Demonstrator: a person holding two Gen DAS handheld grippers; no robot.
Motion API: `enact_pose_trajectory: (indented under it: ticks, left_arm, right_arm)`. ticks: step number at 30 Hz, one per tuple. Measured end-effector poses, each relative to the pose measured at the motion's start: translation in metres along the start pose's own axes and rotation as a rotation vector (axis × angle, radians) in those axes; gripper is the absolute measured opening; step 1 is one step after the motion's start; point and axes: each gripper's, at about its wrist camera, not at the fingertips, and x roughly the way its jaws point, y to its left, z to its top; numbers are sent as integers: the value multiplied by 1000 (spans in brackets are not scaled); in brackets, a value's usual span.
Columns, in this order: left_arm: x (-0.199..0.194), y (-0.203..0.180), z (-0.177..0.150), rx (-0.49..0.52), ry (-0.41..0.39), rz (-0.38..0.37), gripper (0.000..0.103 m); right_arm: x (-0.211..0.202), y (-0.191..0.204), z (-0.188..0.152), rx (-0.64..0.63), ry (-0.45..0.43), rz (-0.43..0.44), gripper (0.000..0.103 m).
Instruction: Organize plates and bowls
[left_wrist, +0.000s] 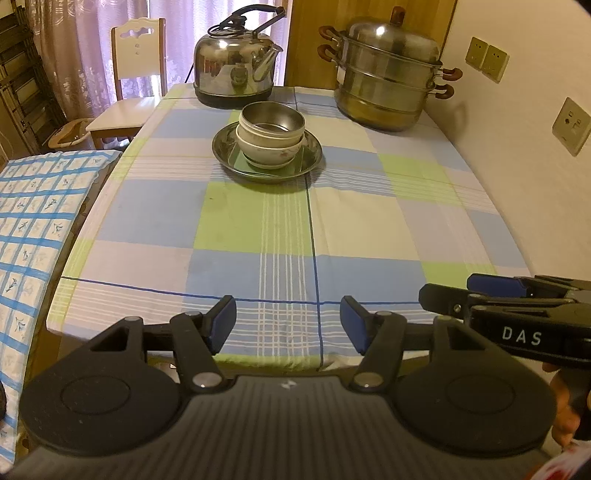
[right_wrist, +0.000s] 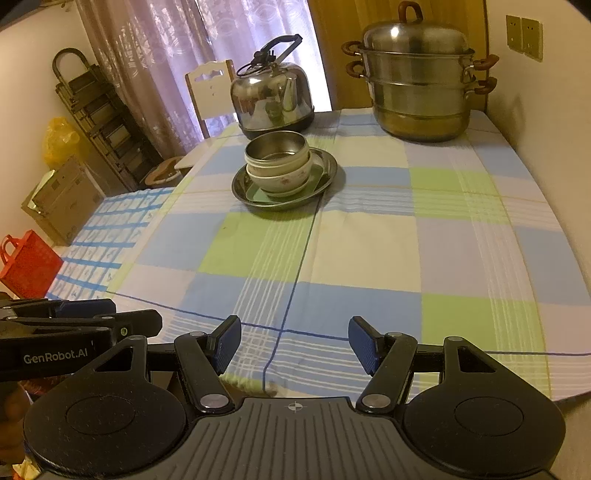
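Home dining room.
Checked tablecloth (left_wrist: 258, 229); electric kettle (left_wrist: 236, 70) at 12 o'clock, tiered steamer pot (left_wrist: 391, 77) at 1; wooden chair (left_wrist: 136, 74) and curtains (left_wrist: 74, 44) at 11.

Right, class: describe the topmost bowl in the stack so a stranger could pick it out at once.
Find the checked tablecloth and, toward its far end, the round metal plate in front of the kettle. Bowls are stacked on it. The metal bowl on top is shiny steel, while the bowls under it are pale ceramic, one with small flowers.

Steel kettle (left_wrist: 234, 70), tiered steamer pot (left_wrist: 388, 79) on checked tablecloth (left_wrist: 258, 229); chair (left_wrist: 129, 92) behind.
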Motion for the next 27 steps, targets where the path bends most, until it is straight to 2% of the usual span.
enact_pose_trajectory:
  ticks: [27]
  left_arm:
    - [0,-2,0,4,-2,-2,60]
  right_arm:
    - [0,0,0,-1,-1,-1,64]
